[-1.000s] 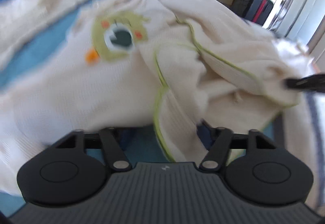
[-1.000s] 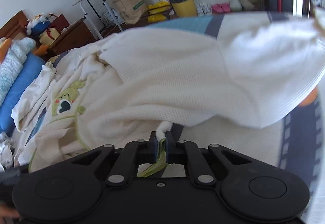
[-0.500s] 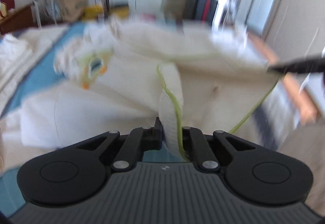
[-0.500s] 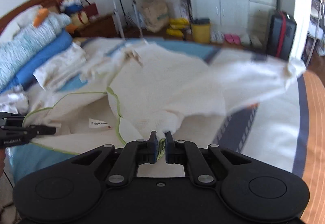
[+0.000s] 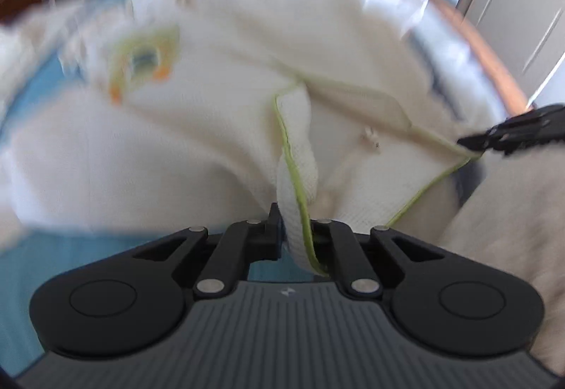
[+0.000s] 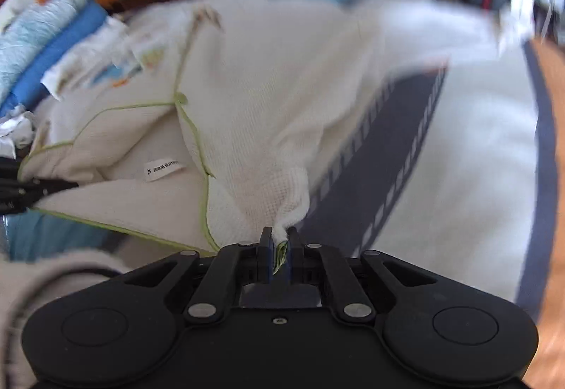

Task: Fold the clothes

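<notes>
Left wrist view: a cream waffle-knit garment [image 5: 219,127] with lime-green piping and a blurred cartoon patch — spread over the bed [image 5: 42,258], running away from the camera. The left claw [image 5: 295,230] is clenched on its piped edge.

Right wrist view: the garment [image 6: 268,113] stretches up-frame from the right claw [image 6: 280,247] — clamped tight on a bunched corner — label showing.

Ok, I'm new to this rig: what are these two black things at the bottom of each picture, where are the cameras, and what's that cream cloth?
There is no robot here: a person holds a two-finger gripper in each hand, and each gripper carries a wide-angle camera that looks along its fingers. The black shape at the bottom of each picture is that gripper's own body.

In the left wrist view, the left gripper is shut on a green-trimmed edge of the cream garment. In the right wrist view, the right gripper pinches another part of the same garment. Each gripper also shows at the edge of the other's picture.

The garment, with a cartoon patch, spreads over a bed, with folded bedding at the far left.
</notes>
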